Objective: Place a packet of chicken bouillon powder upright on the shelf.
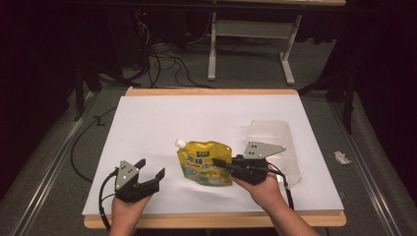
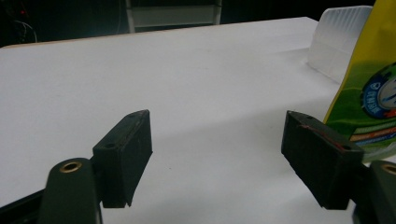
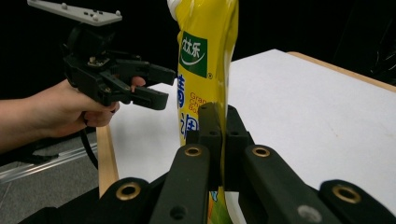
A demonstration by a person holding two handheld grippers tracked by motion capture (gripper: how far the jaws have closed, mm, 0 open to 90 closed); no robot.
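Observation:
A yellow spouted pouch (image 1: 204, 162) with a white cap stands at the middle of the white table. My right gripper (image 1: 219, 163) is shut on the pouch's right edge; in the right gripper view its jaws pinch the pouch (image 3: 205, 60) edge-on, at the gripper's tip (image 3: 219, 128). My left gripper (image 1: 150, 169) stands open near the front left of the table, nothing between its fingers. In the left gripper view that gripper (image 2: 217, 158) looks over bare table, with the pouch (image 2: 369, 93) at the right edge. The right gripper view also shows the left gripper (image 3: 156, 86) off to the left.
A clear plastic container (image 1: 275, 147) lies right of the pouch, behind my right hand, and appears again as the container (image 2: 338, 39) in the left gripper view. The white table (image 1: 162, 118) has a wooden rim. Cables and a desk frame (image 1: 251, 34) stand on the floor beyond.

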